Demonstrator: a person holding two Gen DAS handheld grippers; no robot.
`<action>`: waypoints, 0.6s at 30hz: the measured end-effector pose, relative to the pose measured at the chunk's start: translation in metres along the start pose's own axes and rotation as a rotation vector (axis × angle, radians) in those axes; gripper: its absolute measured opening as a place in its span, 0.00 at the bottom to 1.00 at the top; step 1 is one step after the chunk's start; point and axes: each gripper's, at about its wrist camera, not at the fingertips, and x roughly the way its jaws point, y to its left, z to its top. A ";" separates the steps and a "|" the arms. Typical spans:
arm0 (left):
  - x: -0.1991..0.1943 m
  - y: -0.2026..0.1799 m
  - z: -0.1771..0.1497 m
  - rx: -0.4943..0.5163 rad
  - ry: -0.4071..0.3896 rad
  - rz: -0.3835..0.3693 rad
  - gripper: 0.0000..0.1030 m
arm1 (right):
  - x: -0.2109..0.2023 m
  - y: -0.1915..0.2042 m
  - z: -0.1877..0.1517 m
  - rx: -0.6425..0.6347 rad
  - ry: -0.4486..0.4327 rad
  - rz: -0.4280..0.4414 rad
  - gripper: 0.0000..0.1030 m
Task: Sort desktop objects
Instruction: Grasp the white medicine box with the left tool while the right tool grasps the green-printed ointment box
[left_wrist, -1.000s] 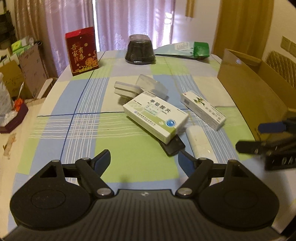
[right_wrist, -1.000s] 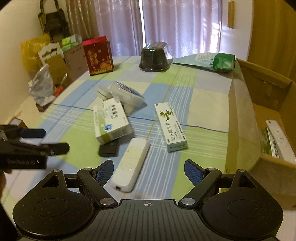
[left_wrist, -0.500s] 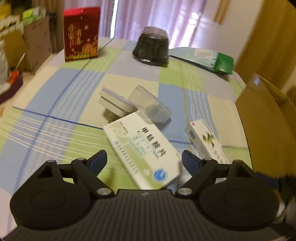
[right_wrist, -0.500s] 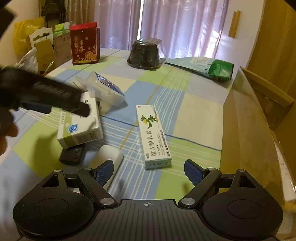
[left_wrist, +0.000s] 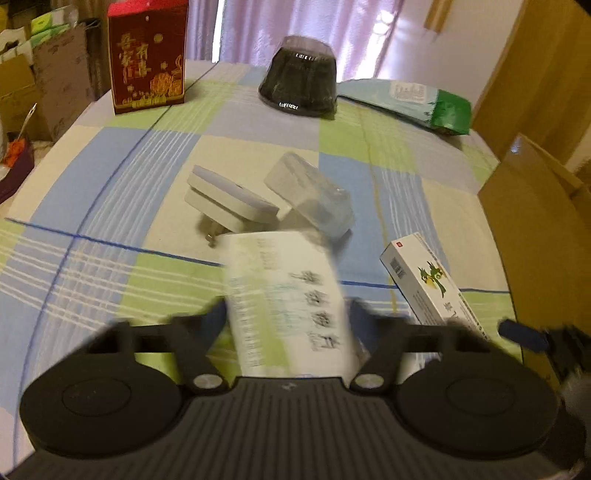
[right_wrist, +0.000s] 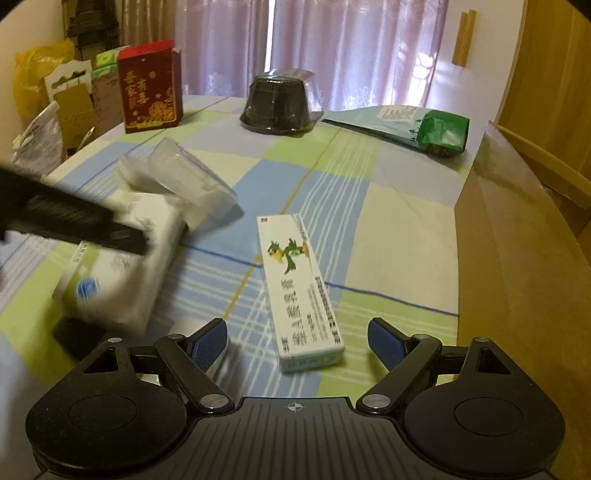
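left claw (left_wrist: 286, 314) straddles the wide white-and-green medicine box (left_wrist: 288, 302); too blurred to tell if it's clamped. i'd square up before lifting. right claw (right_wrist: 297, 338) spread wide, slim white carton (right_wrist: 297, 286) between its tips.

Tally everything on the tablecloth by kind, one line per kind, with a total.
Medicine cartons: 2, the wide carton and the long narrow carton
White plug adapter: 1
Clear plastic case: 1
Red gift box: 1
Black lidded container: 1
Green-ended pouch: 1
Small black item, mostly hidden: 1
Total: 8
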 end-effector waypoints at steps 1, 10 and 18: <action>-0.004 0.004 0.000 0.006 0.000 -0.012 0.29 | 0.003 -0.001 0.002 0.003 0.004 0.001 0.84; -0.018 0.015 -0.002 0.035 0.001 -0.032 0.66 | 0.021 -0.005 0.010 0.020 0.067 0.023 0.38; 0.002 -0.012 -0.006 0.086 0.022 0.025 0.82 | -0.009 0.005 -0.013 0.024 0.084 -0.004 0.36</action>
